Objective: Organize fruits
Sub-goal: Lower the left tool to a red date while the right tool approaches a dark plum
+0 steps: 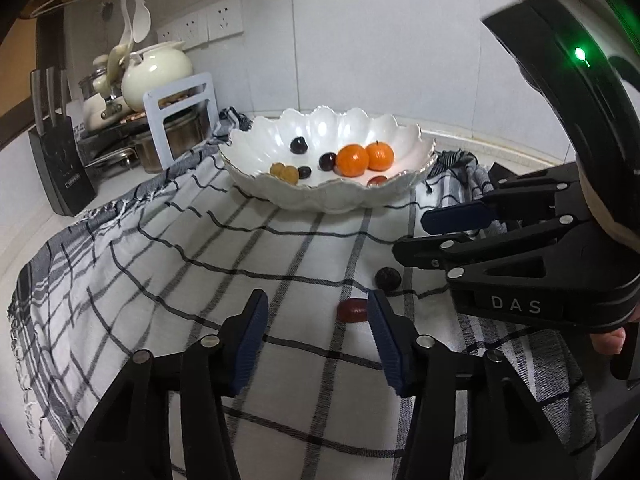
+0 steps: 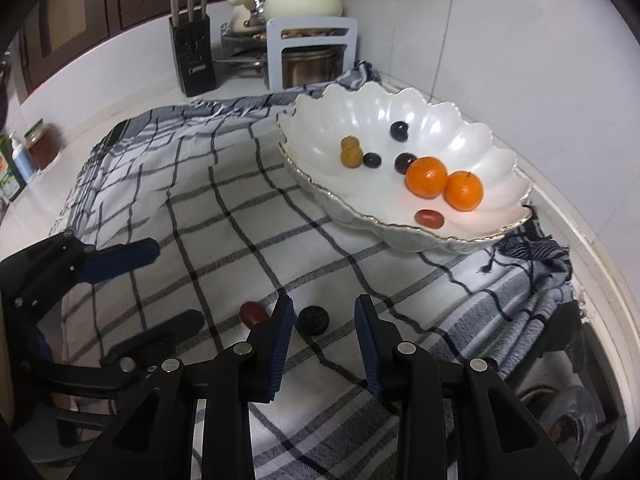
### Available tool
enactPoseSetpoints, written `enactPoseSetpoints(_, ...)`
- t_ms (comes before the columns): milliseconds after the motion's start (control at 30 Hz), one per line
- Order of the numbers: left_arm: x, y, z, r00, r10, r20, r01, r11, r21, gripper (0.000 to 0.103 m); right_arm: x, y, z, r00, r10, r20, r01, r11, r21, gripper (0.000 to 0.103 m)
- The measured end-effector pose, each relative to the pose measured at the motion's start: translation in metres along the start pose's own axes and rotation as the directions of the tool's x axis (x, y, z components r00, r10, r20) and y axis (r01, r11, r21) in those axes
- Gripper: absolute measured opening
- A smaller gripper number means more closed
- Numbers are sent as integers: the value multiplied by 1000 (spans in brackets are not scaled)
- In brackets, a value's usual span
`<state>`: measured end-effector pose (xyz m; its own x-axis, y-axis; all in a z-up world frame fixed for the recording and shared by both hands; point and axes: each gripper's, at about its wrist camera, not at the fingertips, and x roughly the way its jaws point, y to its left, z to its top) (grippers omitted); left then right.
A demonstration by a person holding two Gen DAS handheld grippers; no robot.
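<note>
Pick-up step, both hands at once: two fruits remain loose on the checked cloth [image 1: 192,240], on the near side of the scalloped white bowl [image 1: 280,194], well apart from it. The bowl already holds two oranges [image 1: 352,159], several dark grapes and a red one near its front rim. Left gripper [image 1: 318,314] is partly open and empty; the red grape [image 1: 351,310] sits just off its right finger, touching or nearly so, not between the pads, so it reads as misaligned. Next move there looks like a small shift toward the grape to centre it, then close. Right gripper [image 2: 323,320] stands narrower, also empty; the dark grape [image 2: 314,319] lies between its fingers, closer to the left one, and I can't tell whether it touches. Likely needs only a little more descent and a gentle squeeze, since it's small, round, probably rolls. Then both carry toward the bowl and release over the bare patch.
</note>
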<state>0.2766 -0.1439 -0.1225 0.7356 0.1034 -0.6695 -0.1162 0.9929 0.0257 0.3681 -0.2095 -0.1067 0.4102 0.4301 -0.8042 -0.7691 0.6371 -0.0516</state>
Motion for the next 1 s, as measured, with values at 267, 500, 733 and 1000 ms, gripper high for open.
enactPoseSetpoints(267,18,-11,-3,999,-16,-36,16,1000,-7,45,21,-5,-2,997,51,-62,-51,999,-6,30)
enactPoseSetpoints(500,31,-17,-5,997,-33,-67,32,999,-6,43,29,-8,-1,994,71,-81,-72,997,-11,30)
enactPoseSetpoints(733,39,-20,-5,996,-31,-83,31,1000,-1,42,40,-6,-1,988,103,-116,-106,994,-20,30)
enactPoseSetpoints(1000,49,-19,-5,991,-46,-130,44,999,-17,37,49,-6,-3,982,127,-137,-129,992,-9,30)
